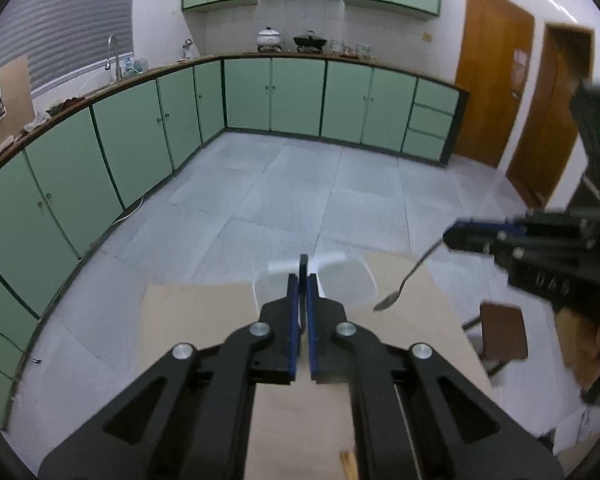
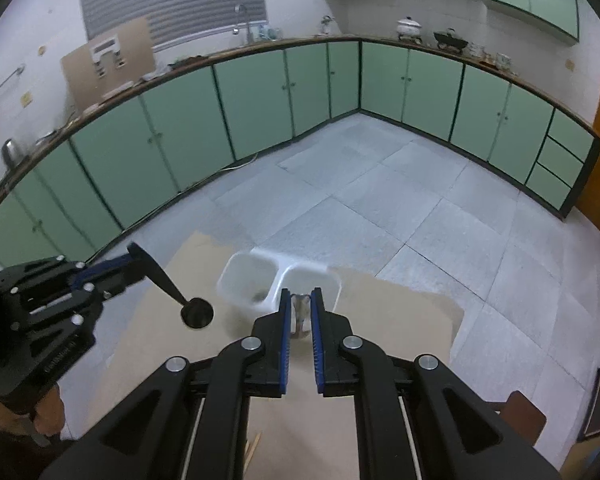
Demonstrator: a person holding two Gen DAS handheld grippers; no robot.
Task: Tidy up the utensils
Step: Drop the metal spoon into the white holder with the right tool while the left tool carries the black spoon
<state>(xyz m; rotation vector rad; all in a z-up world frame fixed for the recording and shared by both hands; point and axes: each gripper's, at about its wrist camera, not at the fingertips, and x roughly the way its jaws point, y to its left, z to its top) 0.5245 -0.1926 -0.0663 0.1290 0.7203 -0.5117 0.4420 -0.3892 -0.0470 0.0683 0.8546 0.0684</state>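
My left gripper (image 1: 303, 276) is shut on a black ladle; its handle edge (image 1: 303, 266) sticks up between the fingers, and its round bowl (image 2: 197, 313) hangs down in the right wrist view, left of the white holder. My right gripper (image 2: 299, 304) is shut on a metal spoon (image 1: 400, 285), which hangs bowl-down over the table, right of the holder. The white two-compartment utensil holder (image 2: 244, 280) stands at the far edge of the tan table (image 2: 400, 320), ahead of both grippers. The holder also shows in the left wrist view (image 1: 348, 280).
Green kitchen cabinets (image 1: 292, 96) line the far walls beyond a grey tiled floor (image 1: 280, 192). A brown stool (image 1: 502, 332) stands right of the table. Wooden chopstick ends (image 1: 348, 466) lie on the table near me. Wooden doors (image 1: 492, 80) are at the right.
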